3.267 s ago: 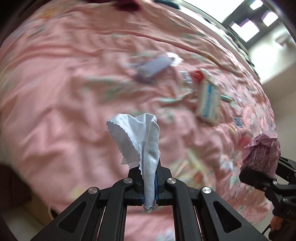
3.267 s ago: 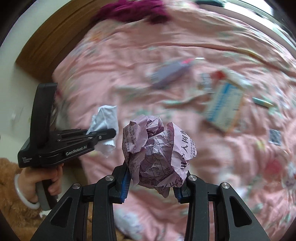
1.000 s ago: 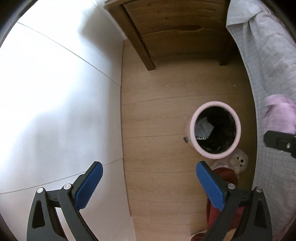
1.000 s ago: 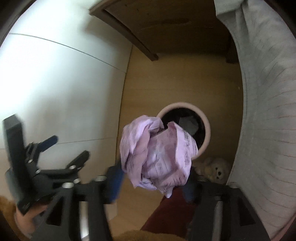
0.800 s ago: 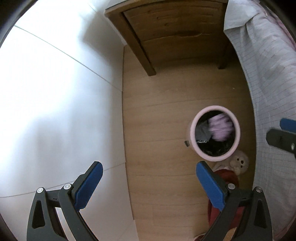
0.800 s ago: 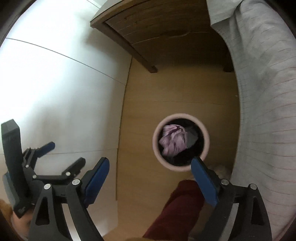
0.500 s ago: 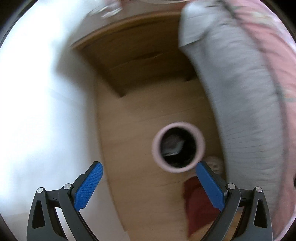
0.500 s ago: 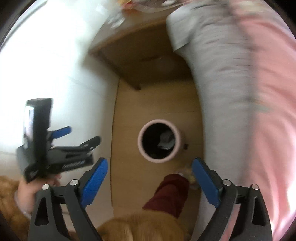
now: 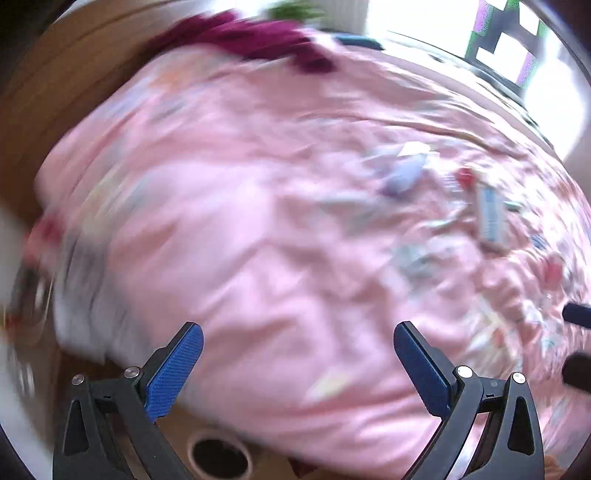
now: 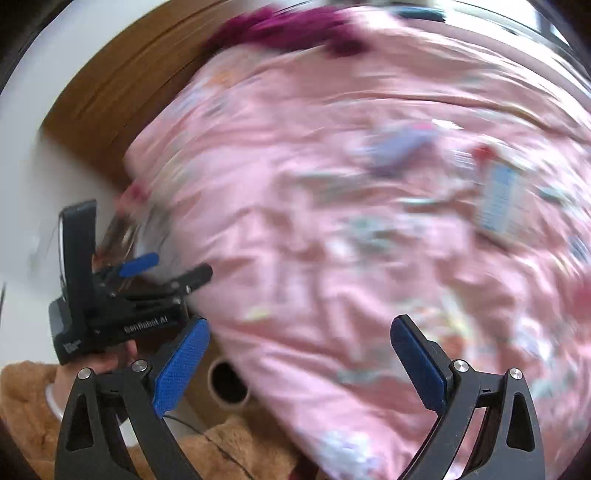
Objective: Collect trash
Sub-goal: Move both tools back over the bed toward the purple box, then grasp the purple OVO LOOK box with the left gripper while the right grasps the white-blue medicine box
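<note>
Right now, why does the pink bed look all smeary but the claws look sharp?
Left wrist view: pink blanket streaked with motion blur, window glaring white. Right wrist view: same smear on the blanket; each camera's own claw looks crisp, and the fisheye bends the edges.

Bedroom in a home. Bed (image 9: 258,229) under rumpled pink patterned quilt (image 10: 332,229), wooden headboard (image 10: 122,77) at its far-left edge, dark red cloth (image 9: 251,33) bunched at the head end. Bright window (image 9: 517,44) beyond bed. Wood floor and small round bin (image 9: 218,456) beside bed's near edge.
</note>
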The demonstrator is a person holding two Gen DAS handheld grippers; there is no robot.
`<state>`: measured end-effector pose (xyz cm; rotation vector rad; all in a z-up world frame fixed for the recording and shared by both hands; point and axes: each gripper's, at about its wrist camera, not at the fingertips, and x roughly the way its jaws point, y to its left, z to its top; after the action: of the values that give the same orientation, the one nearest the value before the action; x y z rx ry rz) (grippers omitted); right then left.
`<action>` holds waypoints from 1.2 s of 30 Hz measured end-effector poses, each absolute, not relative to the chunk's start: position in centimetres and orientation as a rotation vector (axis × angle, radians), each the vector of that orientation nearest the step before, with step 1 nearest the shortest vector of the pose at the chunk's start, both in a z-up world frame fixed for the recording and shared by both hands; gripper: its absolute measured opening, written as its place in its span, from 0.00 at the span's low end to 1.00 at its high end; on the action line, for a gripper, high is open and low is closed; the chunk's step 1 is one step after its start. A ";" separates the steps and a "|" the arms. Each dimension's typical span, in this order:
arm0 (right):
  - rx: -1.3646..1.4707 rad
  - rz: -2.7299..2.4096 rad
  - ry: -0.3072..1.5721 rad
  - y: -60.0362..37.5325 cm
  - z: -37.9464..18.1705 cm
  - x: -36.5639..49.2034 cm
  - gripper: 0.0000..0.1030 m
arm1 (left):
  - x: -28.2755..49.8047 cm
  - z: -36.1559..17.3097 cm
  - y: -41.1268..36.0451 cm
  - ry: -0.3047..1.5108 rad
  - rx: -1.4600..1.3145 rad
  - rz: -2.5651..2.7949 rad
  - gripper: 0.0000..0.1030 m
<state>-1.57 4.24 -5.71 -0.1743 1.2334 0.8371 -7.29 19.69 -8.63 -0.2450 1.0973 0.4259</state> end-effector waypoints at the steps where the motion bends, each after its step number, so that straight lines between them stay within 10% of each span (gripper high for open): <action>1: -0.128 0.781 1.240 2.4 -5.8 -0.3 0.95 | -5.0 -8.4 19.2 1.100 -0.217 0.391 1.00; 12: 0.171 0.471 1.241 -7.3 -6.0 5.4 0.95 | 15.4 -12.2 17.5 1.232 -0.060 0.182 1.00; 31: 0.259 0.432 1.383 -9.3 -12.6 15.0 0.95 | 23.6 -22.6 16.8 1.362 0.000 0.180 0.99; 36: 0.252 0.433 1.417 -8.8 -13.7 15.5 0.95 | 23.9 -23.8 16.8 1.387 -0.025 0.143 0.79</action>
<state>15.53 -8.81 -13.72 0.2516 1.4172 0.4327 23.89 16.79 -23.84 -0.0246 1.3873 0.1434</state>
